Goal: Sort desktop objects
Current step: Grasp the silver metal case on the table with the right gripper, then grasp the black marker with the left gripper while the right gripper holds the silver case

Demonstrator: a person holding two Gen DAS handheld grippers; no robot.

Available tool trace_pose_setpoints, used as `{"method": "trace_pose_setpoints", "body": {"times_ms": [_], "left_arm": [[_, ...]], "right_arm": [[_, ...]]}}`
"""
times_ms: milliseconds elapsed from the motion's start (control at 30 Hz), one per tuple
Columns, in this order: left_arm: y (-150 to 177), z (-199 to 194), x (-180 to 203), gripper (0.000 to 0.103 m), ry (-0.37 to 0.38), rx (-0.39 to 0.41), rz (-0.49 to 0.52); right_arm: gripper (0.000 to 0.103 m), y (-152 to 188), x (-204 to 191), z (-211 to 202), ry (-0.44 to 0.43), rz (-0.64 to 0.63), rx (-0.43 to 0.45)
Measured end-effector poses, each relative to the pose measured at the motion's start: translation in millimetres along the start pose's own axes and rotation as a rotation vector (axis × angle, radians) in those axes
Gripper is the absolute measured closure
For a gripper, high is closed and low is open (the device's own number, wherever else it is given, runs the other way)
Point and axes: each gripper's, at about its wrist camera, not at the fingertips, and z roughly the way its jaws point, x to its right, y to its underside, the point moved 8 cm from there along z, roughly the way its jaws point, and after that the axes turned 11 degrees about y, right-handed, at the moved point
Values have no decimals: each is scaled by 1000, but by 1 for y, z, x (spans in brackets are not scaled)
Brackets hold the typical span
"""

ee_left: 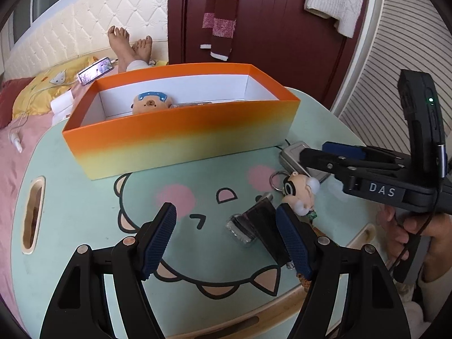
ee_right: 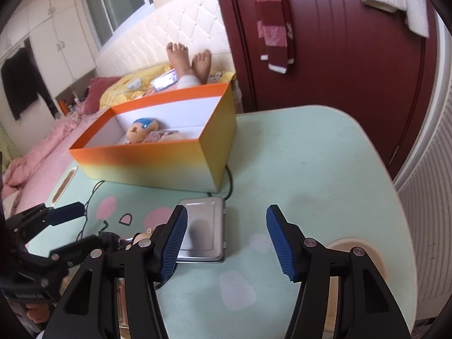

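An orange-to-yellow open box stands at the back of the mint-green cartoon table. A plush toy lies inside it. My left gripper is open low over the table. A black shiny flat object with a silvery end lies between its fingers, close to the right one. A small figure keychain lies just beyond. My right gripper is open above a silver tin, which its left finger partly hides.
A black cable runs from under the box past the tin. The table has a handle slot at its left end. Behind are a bed with pink bedding, a person's bare feet, a phone and a dark red door.
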Motion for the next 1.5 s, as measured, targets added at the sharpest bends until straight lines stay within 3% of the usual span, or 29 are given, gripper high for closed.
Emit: {"method": "trace_pose_setpoints", "body": {"times_ms": [167,233,267,300,367,467,533,600,667,733,867,933,967,1200,1400,1500], "left_arm": [[5,5,3,27,-39,-28,38],[5,5,3,28,-38,-28,38],[4,2,1,28,-23,-20,26],[3,-1,-1,28,-8,-12,14],[1,-7,-5,28,21,5,-10],[-3,-16,-11,28,66,30,-46],[-3,-17,-15,28,61,31,-51],[-2,-12,-17,28,71,20,-68],[-2,-8,-18,28,84,9,-84],[-1,-7,-18,28,95,4,-92],[0,-8,-16,28,94,7,-88],[0,-9,-18,28,91,10,-90],[0,-10,-18,28,89,12,-91],[-3,-16,-25,28,118,28,-126],[17,-12,-13,28,109,-72,-134],[30,-15,-12,28,128,-77,-187]], "right_arm": [[44,9,-21,9,-35,-76,-47],[58,11,-20,10,15,-106,-37],[74,12,-18,10,45,-120,-28],[83,13,-17,10,75,-134,-19],[86,13,-14,10,61,-121,-20],[86,13,-11,10,29,-100,-24],[79,10,-11,6,20,-97,-2],[45,6,-11,2,13,-97,25],[30,-1,-12,-1,23,-103,59],[30,-7,-16,4,7,-108,51],[29,-8,-24,27,-68,-75,-75],[35,-15,-25,26,-67,-60,-43],[49,-17,-25,26,-65,-59,-36],[49,-7,-13,9,-66,-33,-21],[49,-11,0,-15,-78,30,32],[49,-12,-3,-20,-93,37,38]]}}
